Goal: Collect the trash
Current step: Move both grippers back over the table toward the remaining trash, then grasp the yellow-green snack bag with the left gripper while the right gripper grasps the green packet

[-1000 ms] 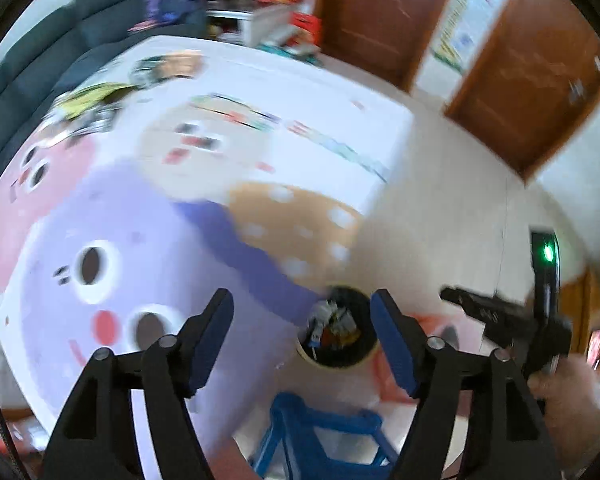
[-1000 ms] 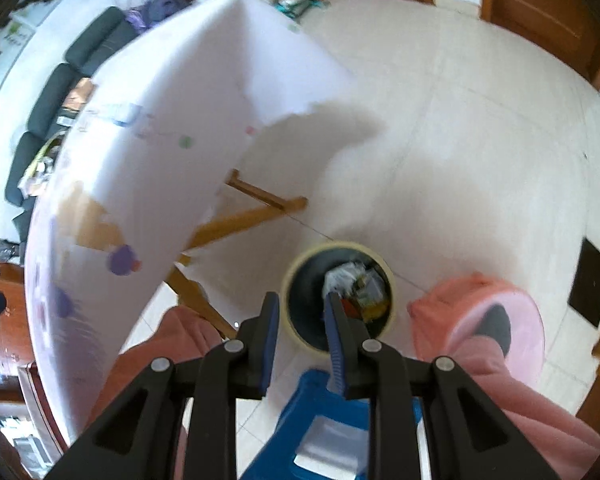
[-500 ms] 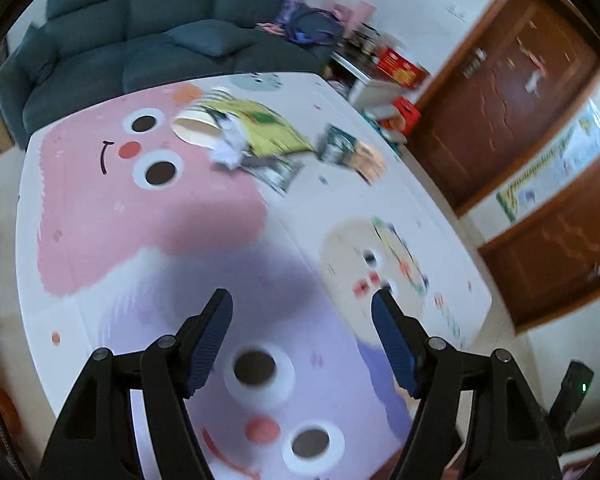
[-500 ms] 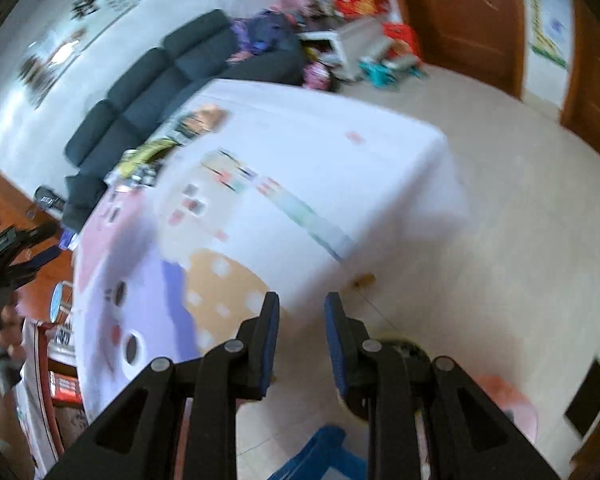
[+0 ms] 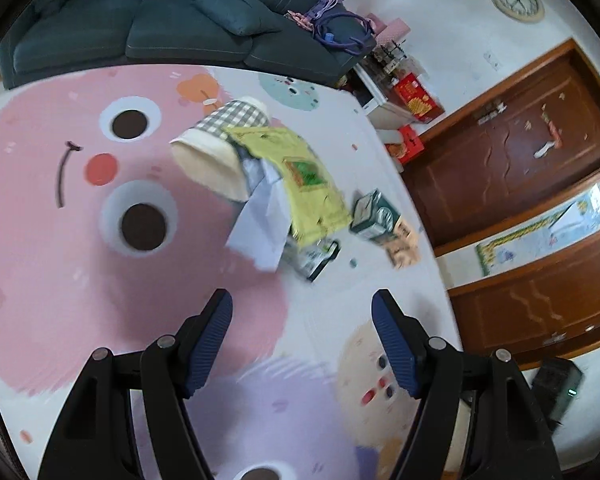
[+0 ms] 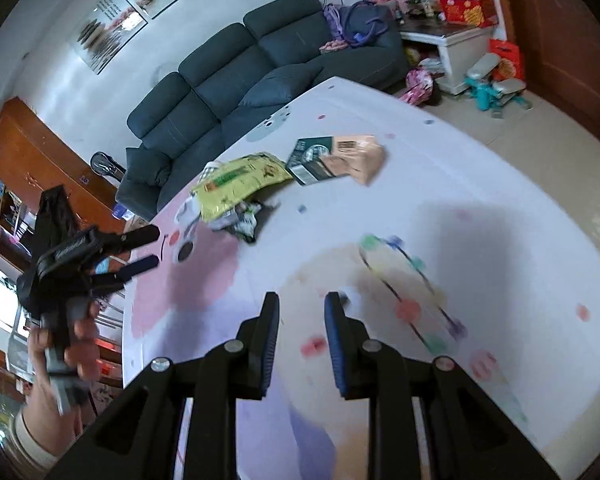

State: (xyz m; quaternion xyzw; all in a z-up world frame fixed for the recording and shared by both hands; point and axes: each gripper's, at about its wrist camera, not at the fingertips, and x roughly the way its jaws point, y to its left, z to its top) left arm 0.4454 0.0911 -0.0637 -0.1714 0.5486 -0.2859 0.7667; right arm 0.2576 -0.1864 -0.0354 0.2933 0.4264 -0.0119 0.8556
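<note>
Left gripper [image 5: 302, 320] hovers over the cartoon-print bench [image 5: 60, 280], jaws spread wide, nothing between them. Ahead lies the trash: paper cup [image 5: 216, 148], yellow wrapper [image 5: 300, 176], green packet [image 5: 374, 216]. Right gripper [image 6: 302, 320] hangs above the bench too, jaws a narrow gap apart, empty.

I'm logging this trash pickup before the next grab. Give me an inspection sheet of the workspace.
Surface: cartoon-print table cover, flat.
Job's things: paper cup on its side, yellow snack bag, white paper, dark green packet, peach packet.
Clutter: nothing seen.
Grippers: left hand-held gripper open wide, empty; right hand-held gripper slightly open, empty.
Cables: nothing seen on the table.
Surroundings: dark sofa, wooden doors, wall clock.
</note>
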